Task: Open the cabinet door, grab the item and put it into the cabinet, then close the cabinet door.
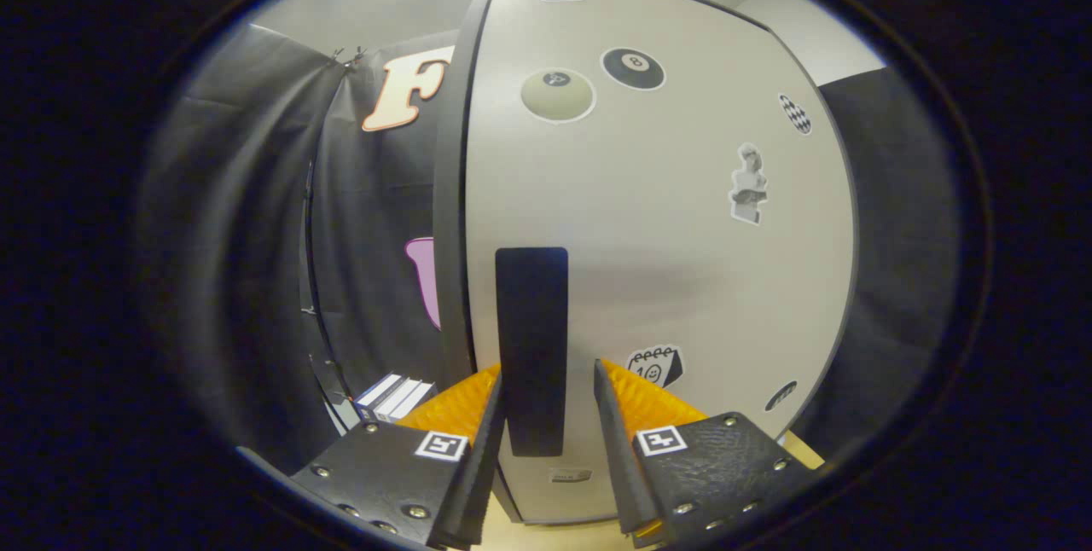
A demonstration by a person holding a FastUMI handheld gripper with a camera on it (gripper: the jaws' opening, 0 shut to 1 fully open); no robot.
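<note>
Black cloth walls the booth behind a pale cabinet point(648, 244) that stands on a light wooden top.

Gripper point(546, 402): its fingers are spread, with the door's dark upright handle point(531, 346) between them. The left finger seems to sit at the handle's edge; the right one stands clear of it, so nothing is pinched yet.

Door point(665, 278): shut as far as I can tell, its front dotted with stickers, its dark edge running just left of the handle.

Beyond the left finger, low beside the cabinet, lies a small box point(394, 397) with pale stripes, probably the item to be stowed.

Judged from this, the opening step is in hand. To do it well, centre the handle between the fingers, close squarely on it, then pull along the door's arc rather than straight back, so the grip does not slip off.
</note>
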